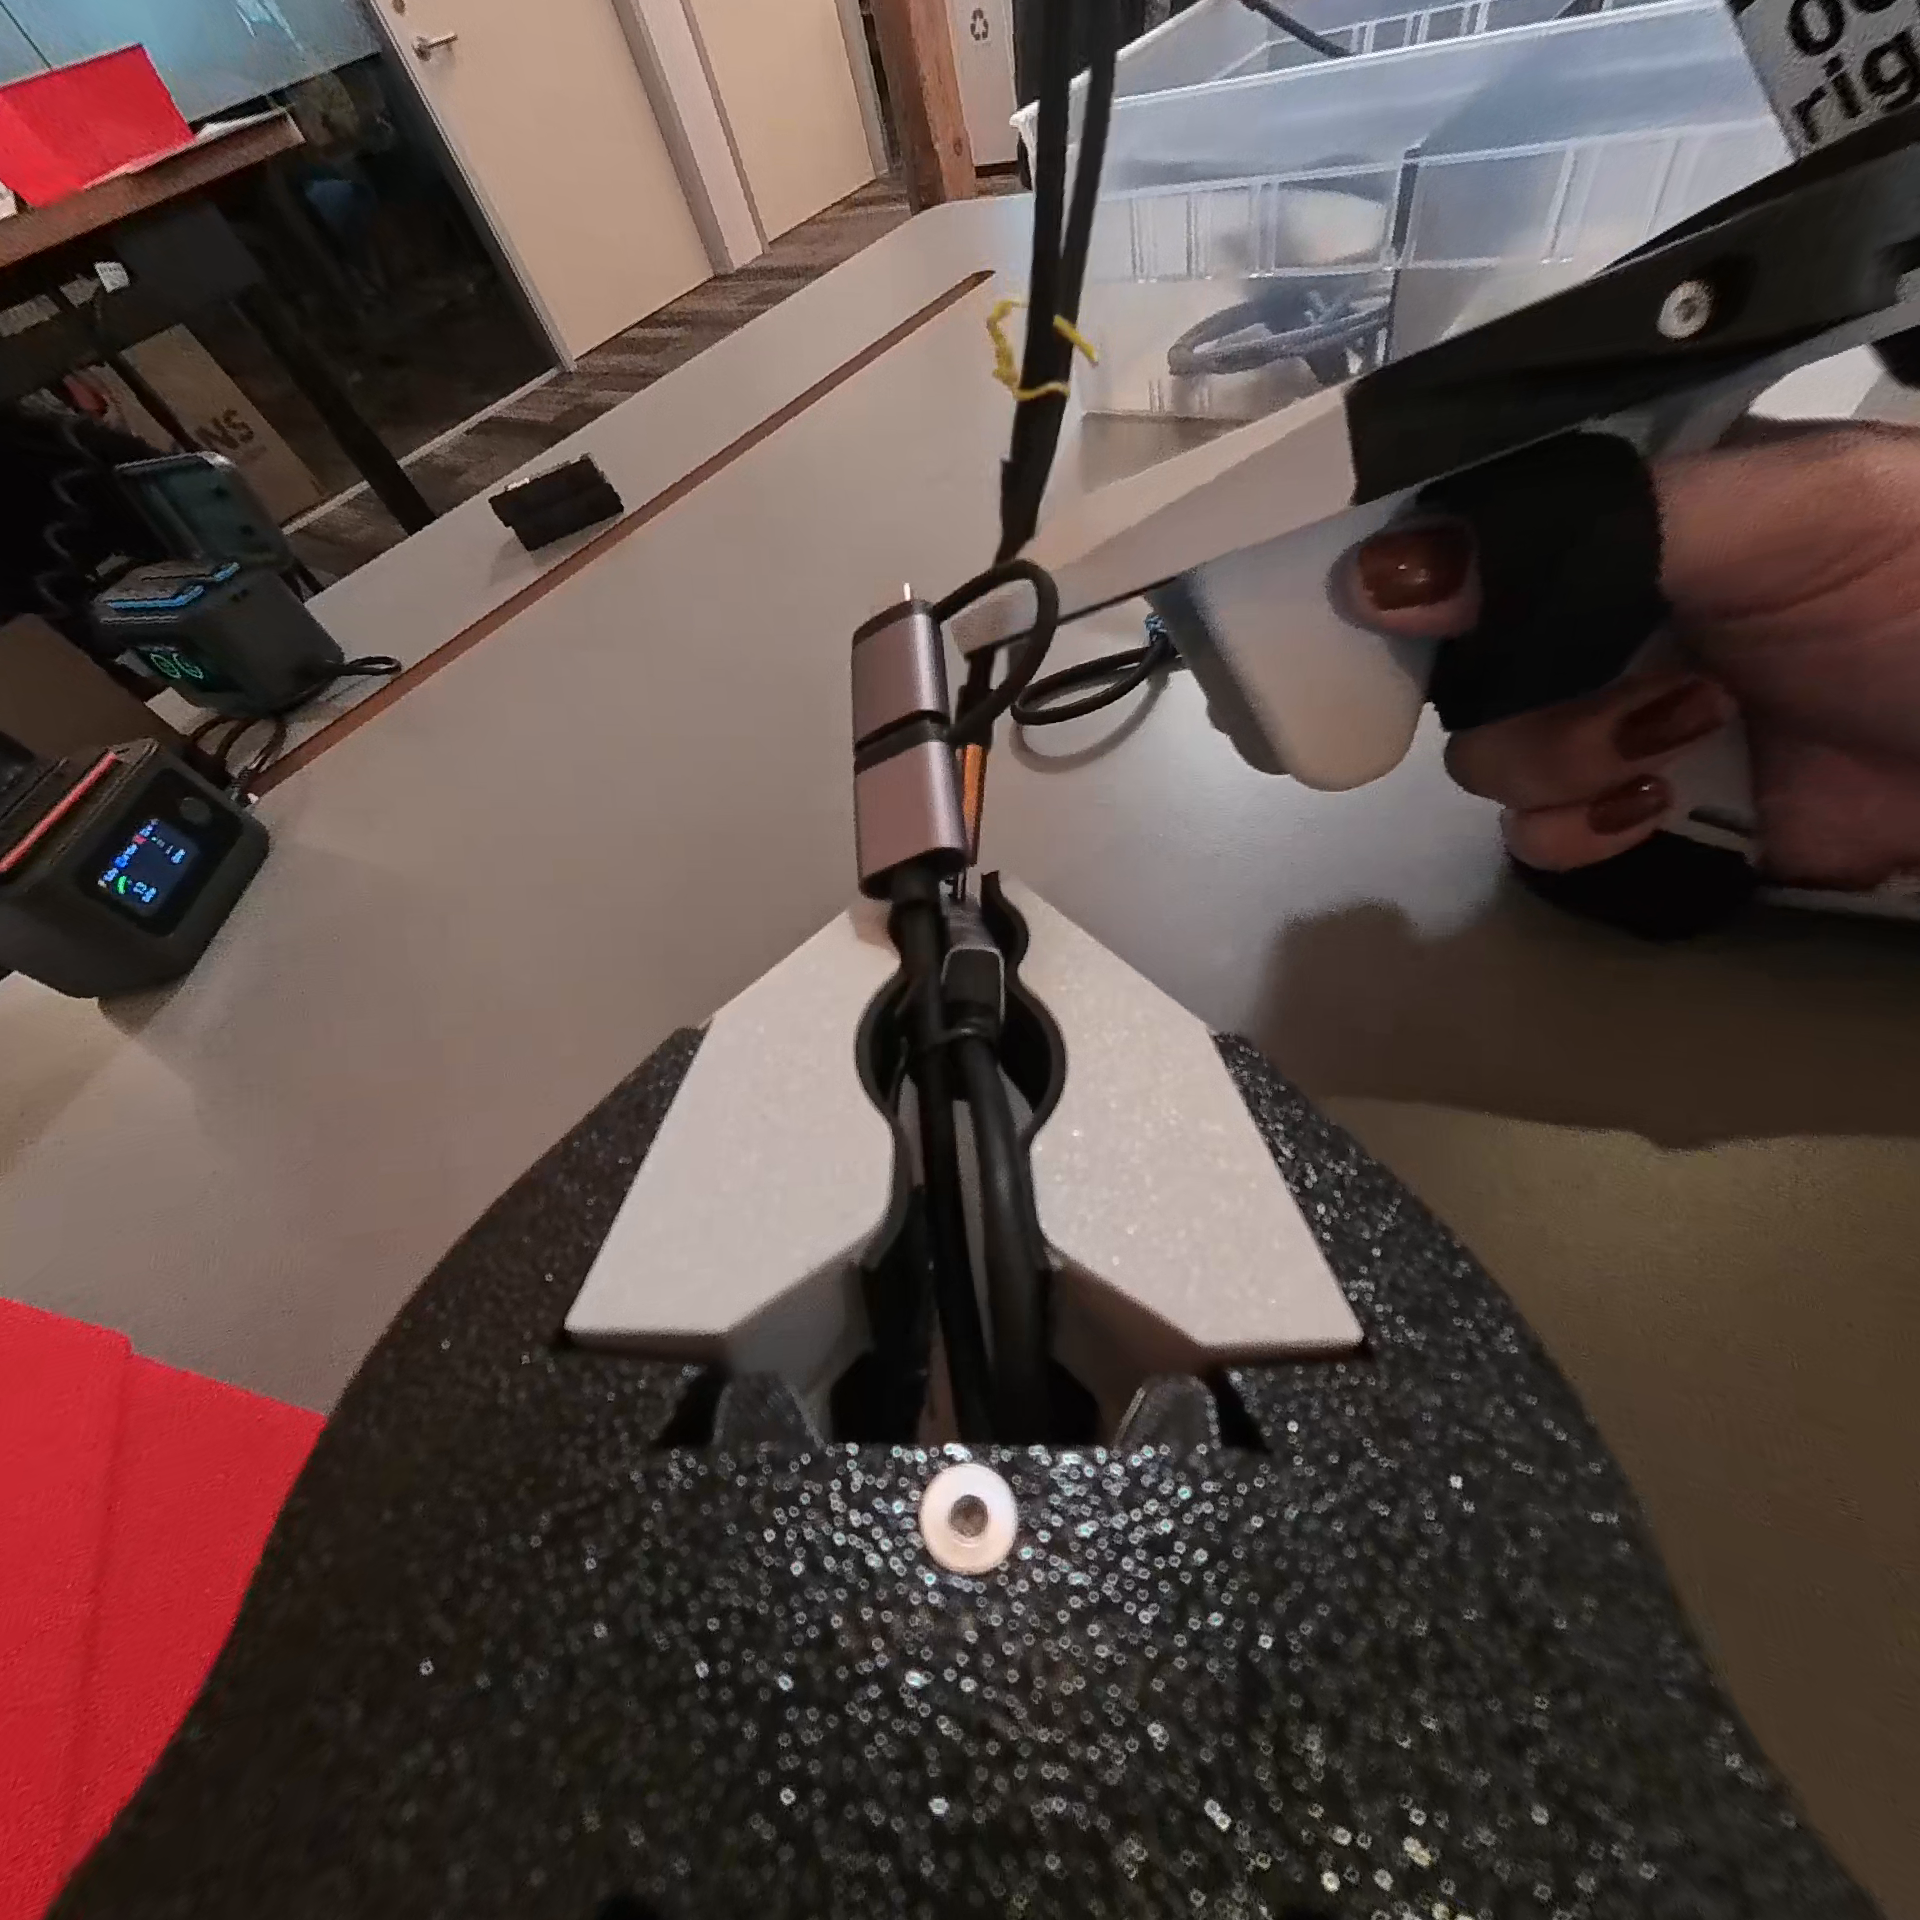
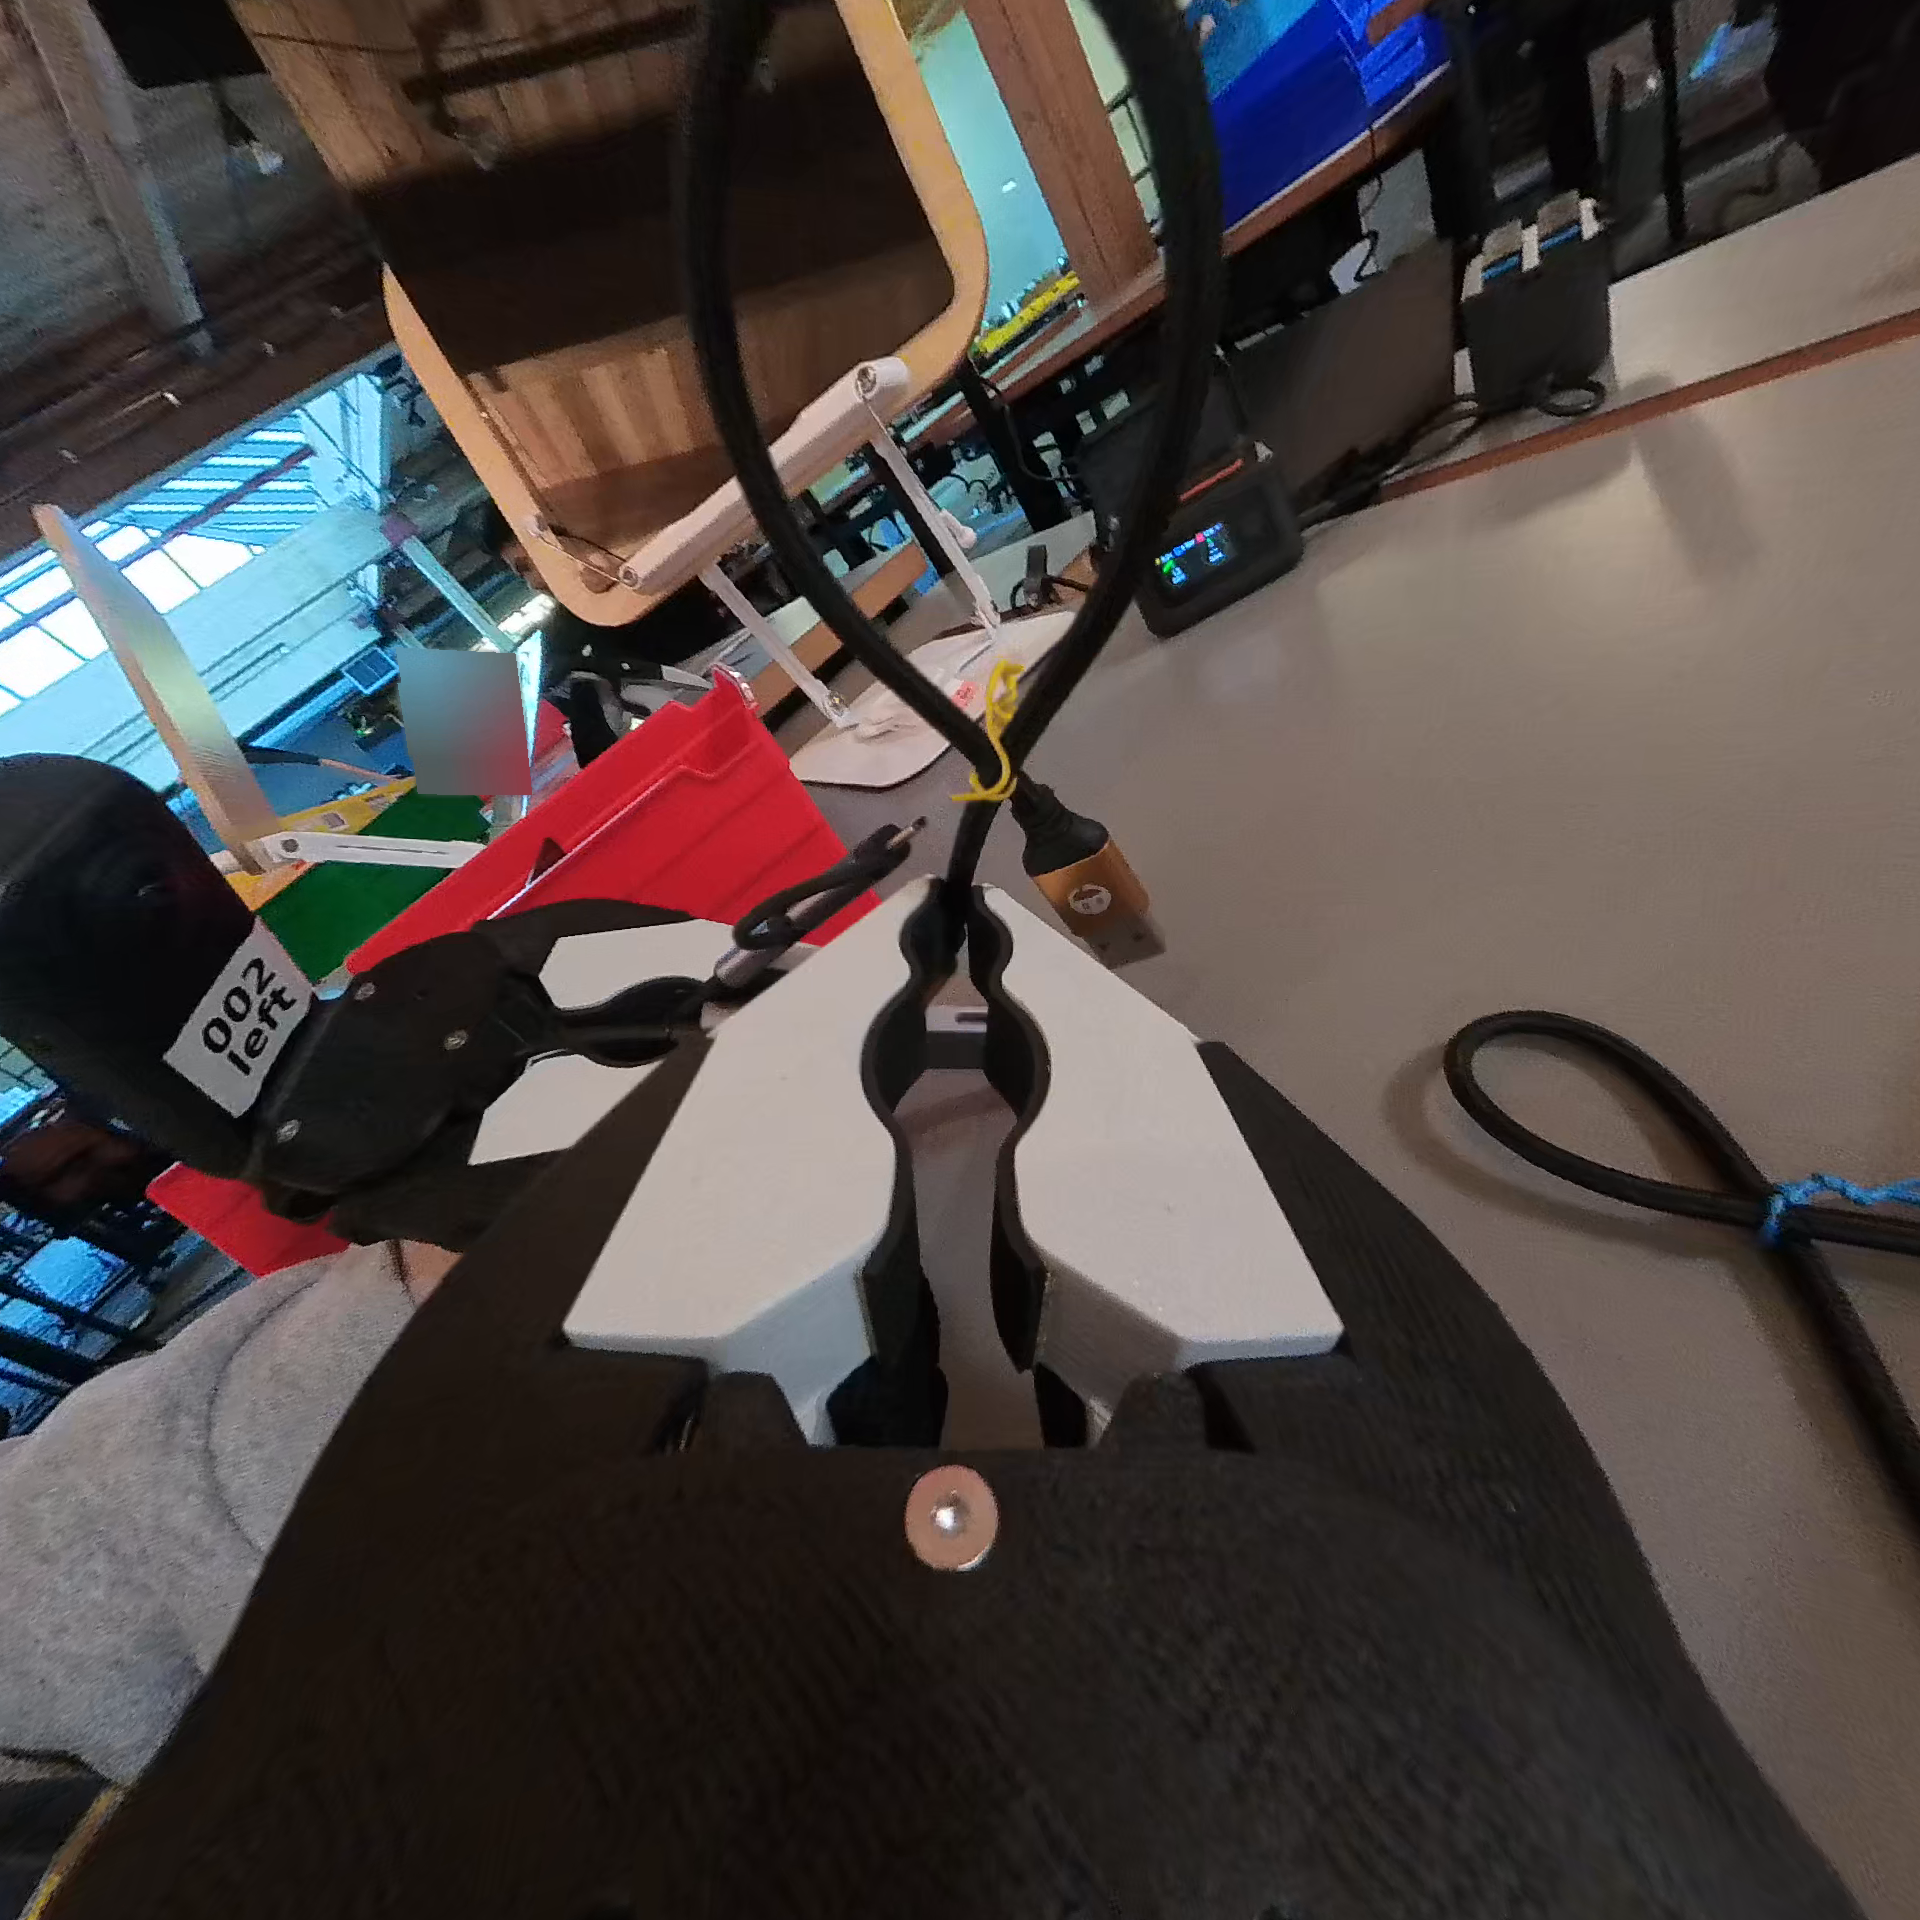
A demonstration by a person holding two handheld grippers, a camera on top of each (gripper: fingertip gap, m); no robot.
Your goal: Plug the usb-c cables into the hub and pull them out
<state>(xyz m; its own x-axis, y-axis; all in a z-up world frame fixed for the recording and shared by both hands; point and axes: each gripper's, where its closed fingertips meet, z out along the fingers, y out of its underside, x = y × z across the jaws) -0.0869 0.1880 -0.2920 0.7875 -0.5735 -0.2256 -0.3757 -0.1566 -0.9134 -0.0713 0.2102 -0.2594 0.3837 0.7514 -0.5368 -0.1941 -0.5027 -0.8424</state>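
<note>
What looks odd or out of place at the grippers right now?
The hub hangs in mid-air, held only by its cables in the left gripper. The right gripper pinches a black cable, whose gold-collared plug dangles loose, unplugged.

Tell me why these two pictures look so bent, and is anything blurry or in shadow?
Left wrist view: the wide lens curves the table edges; the grey hub is sharp, and a dark shadow lies below the hand at right. Right wrist view: same bending; the black cable overhead looks soft, and the windows behind glare bright.
</note>
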